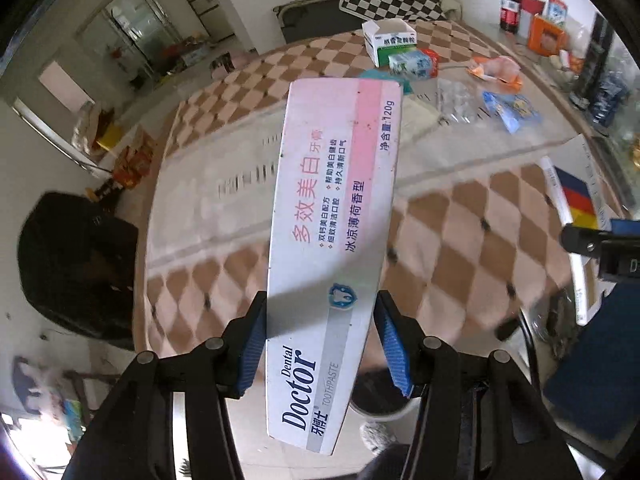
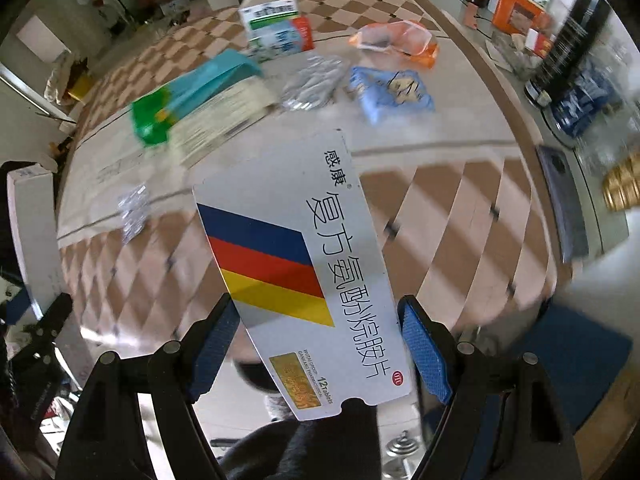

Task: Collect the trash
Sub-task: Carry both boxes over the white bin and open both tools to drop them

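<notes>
My left gripper (image 1: pixel 320 340) is shut on a long white and pink toothpaste box (image 1: pixel 332 216), held above the checkered table (image 1: pixel 460 248). My right gripper (image 2: pixel 320 344) is shut on a flat silver medicine box (image 2: pixel 296 264) with blue, red and yellow stripes, also held above the table. That medicine box and the right gripper show at the right edge of the left wrist view (image 1: pixel 576 200). More trash lies on the table: a green and teal box (image 2: pixel 200 100), blister packs (image 2: pixel 316 80), a blue wrapper (image 2: pixel 392 88), an orange wrapper (image 2: pixel 396 40).
A white and green carton (image 2: pixel 272 16) and a small milk carton (image 2: pixel 280 40) stand at the table's far side. A cola bottle (image 1: pixel 512 0), orange boxes (image 1: pixel 546 34) and a dark appliance (image 2: pixel 568 48) crowd the right side. A black bag (image 1: pixel 76 268) sits on the floor left of the table.
</notes>
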